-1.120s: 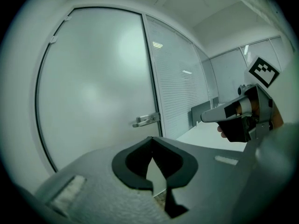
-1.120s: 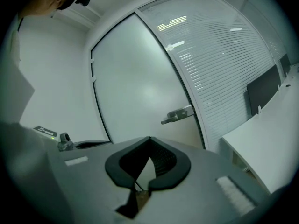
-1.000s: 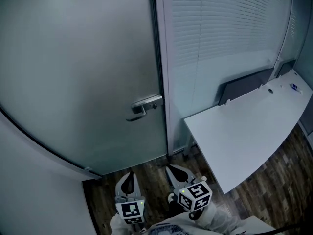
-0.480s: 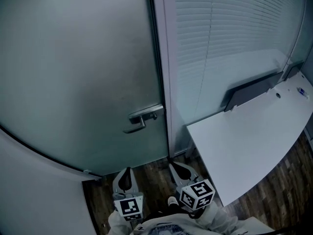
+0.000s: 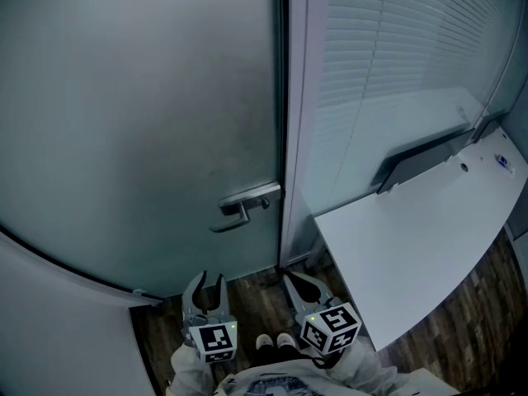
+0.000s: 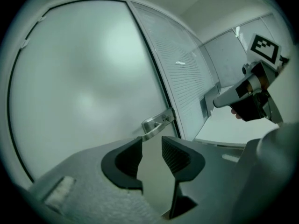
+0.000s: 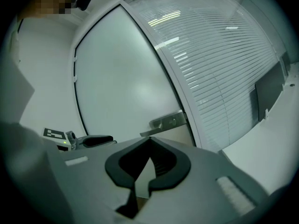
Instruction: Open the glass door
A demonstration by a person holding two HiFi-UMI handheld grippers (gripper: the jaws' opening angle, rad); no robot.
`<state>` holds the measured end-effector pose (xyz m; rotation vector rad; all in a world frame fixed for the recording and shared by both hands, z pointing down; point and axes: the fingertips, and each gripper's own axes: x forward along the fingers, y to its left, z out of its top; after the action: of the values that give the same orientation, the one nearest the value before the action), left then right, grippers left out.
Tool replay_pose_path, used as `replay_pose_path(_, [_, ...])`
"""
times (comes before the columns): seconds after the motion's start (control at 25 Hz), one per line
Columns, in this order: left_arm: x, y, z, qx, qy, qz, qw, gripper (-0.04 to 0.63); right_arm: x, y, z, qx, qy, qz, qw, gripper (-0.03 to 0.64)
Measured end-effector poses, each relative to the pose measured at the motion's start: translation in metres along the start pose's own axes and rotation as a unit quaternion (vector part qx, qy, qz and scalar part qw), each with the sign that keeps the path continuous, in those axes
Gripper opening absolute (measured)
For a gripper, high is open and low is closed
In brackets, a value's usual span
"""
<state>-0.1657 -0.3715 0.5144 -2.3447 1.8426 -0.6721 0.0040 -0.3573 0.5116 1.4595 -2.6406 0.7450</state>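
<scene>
A frosted glass door (image 5: 140, 122) stands closed ahead, with a metal lever handle (image 5: 245, 204) near its right edge; the same handle (image 6: 156, 124) shows just beyond my left jaws, and the handle (image 7: 166, 123) shows again in the right gripper view. My left gripper (image 5: 205, 288) is low, below the handle, its jaws opening with nothing between them. My right gripper (image 5: 302, 288) sits beside it to the right, shut and empty. Both are short of the door.
A white frame and a glass wall with slatted blinds (image 5: 396, 64) run to the right of the door. A white curved desk (image 5: 412, 238) with a dark back panel (image 5: 421, 162) stands at right. Dark wood floor (image 5: 264, 304) lies below.
The left gripper's jaws have parted; they were shut in both earlier frames. The door and handle now stand closer and shifted right in the head view.
</scene>
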Motion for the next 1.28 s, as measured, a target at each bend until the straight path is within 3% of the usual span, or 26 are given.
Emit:
replay_pose_path(0.16, [0.022, -0.003, -0.003, 0.078, 0.005, -0.023, 0.9967, 0.189, 0.001, -0.003, 0.009, -0.007, -0.006, -0.016, 1.000, 0.005])
replay_pose_path(0.32, [0.044, -0.005, -0.008, 0.133, 0.000, -0.042, 0.9902, 0.192, -0.002, -0.009, 0.011, -0.011, -0.002, -0.035, 0.999, 0.005])
replay_pose_path(0.6, [0.087, 0.006, -0.010, 0.226, -0.004, -0.038, 0.9735, 0.190, -0.010, -0.027, 0.014, -0.008, -0.009, -0.076, 0.997, 0.005])
replay_pose_path(0.72, [0.103, 0.002, -0.006, 0.272, -0.010, -0.039, 0.9614, 0.190, -0.009, -0.032, 0.014, -0.005, -0.009, -0.084, 0.996, 0.005])
replay_pose_path(0.96, [0.130, -0.006, -0.010, 0.372, -0.007, -0.048, 0.9269, 0.190, -0.009, -0.035, 0.017, -0.003, -0.012, -0.090, 0.996, 0.005])
replay_pose_path(1.12, [0.146, -0.006, -0.011, 0.399, -0.003, -0.046, 0.9160, 0.190, -0.013, -0.040, 0.017, 0.003, -0.013, -0.099, 0.995, 0.005])
replay_pose_path(1.28, [0.154, -0.006, -0.018, 0.394, 0.008, -0.043, 0.9182, 0.153, -0.016, -0.044, 0.017, 0.003, -0.014, -0.107, 0.994, 0.005])
